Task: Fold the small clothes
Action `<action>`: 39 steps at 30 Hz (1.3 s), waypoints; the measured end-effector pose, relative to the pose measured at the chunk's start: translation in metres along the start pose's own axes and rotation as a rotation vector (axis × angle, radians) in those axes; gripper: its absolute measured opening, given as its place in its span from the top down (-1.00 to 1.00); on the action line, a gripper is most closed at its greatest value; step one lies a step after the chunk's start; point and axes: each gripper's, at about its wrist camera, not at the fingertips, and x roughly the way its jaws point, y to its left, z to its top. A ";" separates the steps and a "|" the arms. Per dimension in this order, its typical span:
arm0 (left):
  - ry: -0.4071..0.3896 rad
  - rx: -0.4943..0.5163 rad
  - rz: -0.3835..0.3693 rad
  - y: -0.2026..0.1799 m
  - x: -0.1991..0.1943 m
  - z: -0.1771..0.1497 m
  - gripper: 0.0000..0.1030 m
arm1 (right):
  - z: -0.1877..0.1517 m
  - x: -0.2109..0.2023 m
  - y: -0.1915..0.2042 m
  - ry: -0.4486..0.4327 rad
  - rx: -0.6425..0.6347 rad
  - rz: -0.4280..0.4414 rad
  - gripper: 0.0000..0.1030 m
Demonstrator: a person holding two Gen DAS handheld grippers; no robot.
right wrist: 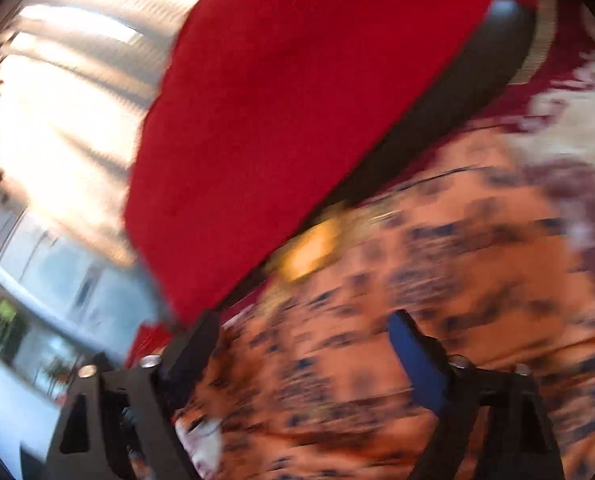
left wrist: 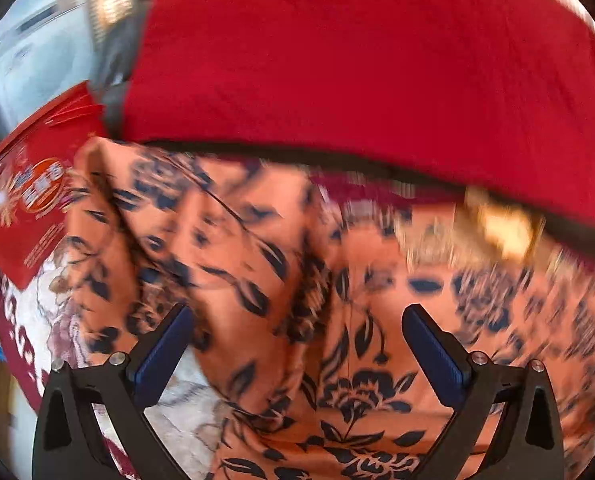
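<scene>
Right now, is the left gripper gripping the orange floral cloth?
Apart: the left wrist view shows the left gripper open, blue pads clear of the orange floral cloth below.

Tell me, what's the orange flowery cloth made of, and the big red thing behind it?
The orange flowery cloth looks like thin woven fabric, maybe cotton: it drapes in soft folds, matte, with a printed dark flower pattern. The big red thing seems a thicker, matte cloth, perhaps felt or fleece: smooth and barely creased. Blur leaves both uncertain.
</scene>
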 end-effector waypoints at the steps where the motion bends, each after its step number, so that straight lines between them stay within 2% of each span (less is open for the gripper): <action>1: 0.042 0.022 0.011 -0.007 0.012 -0.002 -1.00 | 0.003 0.001 -0.011 0.000 0.029 -0.032 -0.43; 2: 0.093 0.044 0.021 -0.015 0.026 -0.005 -1.00 | 0.008 0.006 -0.031 0.028 0.072 -0.098 -0.36; 3: 0.136 0.064 0.033 -0.022 0.038 -0.008 -1.00 | 0.007 0.016 -0.044 0.073 0.104 -0.158 -0.16; 4: 0.163 0.084 0.055 -0.029 0.047 -0.011 -1.00 | 0.001 0.023 -0.049 0.085 0.100 -0.177 -0.11; 6: 0.150 0.084 0.079 -0.032 0.043 -0.010 -1.00 | 0.004 0.021 -0.034 0.075 0.016 -0.204 -0.11; 9: 0.028 0.003 0.046 -0.017 0.001 -0.008 -1.00 | 0.003 0.009 0.000 0.037 -0.079 -0.135 -0.11; 11: -0.084 -0.082 0.109 0.004 -0.031 -0.009 -1.00 | 0.001 0.002 0.019 0.021 -0.136 -0.083 -0.13; 14: -0.149 -0.216 0.159 0.047 -0.059 -0.017 -1.00 | -0.007 0.001 0.038 0.014 -0.202 -0.058 -0.40; 18: -0.139 -0.476 0.240 0.127 -0.068 -0.045 -1.00 | -0.023 0.004 0.048 0.041 -0.225 -0.030 -0.40; 20: -0.110 -0.624 0.223 0.167 -0.061 -0.060 -1.00 | -0.032 0.010 0.044 0.052 -0.237 -0.035 -0.40; 22: -0.080 -0.696 0.211 0.188 -0.050 -0.070 -1.00 | -0.039 0.012 0.046 0.062 -0.246 -0.034 -0.40; 24: -0.072 -0.699 0.218 0.195 -0.040 -0.076 -1.00 | -0.039 0.015 0.046 0.064 -0.249 -0.038 -0.40; 28: -0.072 -0.573 0.191 0.191 -0.021 -0.061 -1.00 | -0.041 0.013 0.041 0.069 -0.235 -0.033 -0.40; 32: -0.015 -0.484 0.146 0.187 0.009 -0.046 -1.00 | -0.040 0.017 0.042 0.078 -0.223 -0.043 -0.40; 34: 0.022 -0.463 0.137 0.182 0.020 -0.045 -0.81 | -0.040 0.016 0.041 0.083 -0.218 -0.051 -0.40; 35: 0.019 -0.458 0.128 0.182 0.022 -0.045 -0.29 | -0.039 0.016 0.041 0.085 -0.219 -0.055 -0.40; 36: 0.016 -0.448 0.106 0.181 0.023 -0.044 0.32 | -0.039 0.016 0.040 0.086 -0.221 -0.057 -0.40; 37: 0.005 -0.439 0.064 0.180 0.023 -0.043 0.58 | -0.039 0.016 0.040 0.082 -0.226 -0.064 -0.40; 38: -0.009 -0.439 0.056 0.178 0.018 -0.043 0.87 | -0.039 0.015 0.040 0.078 -0.230 -0.072 -0.40; 39: -0.037 -0.433 0.071 0.177 0.012 -0.043 0.87 | -0.038 0.015 0.038 0.074 -0.230 -0.082 -0.40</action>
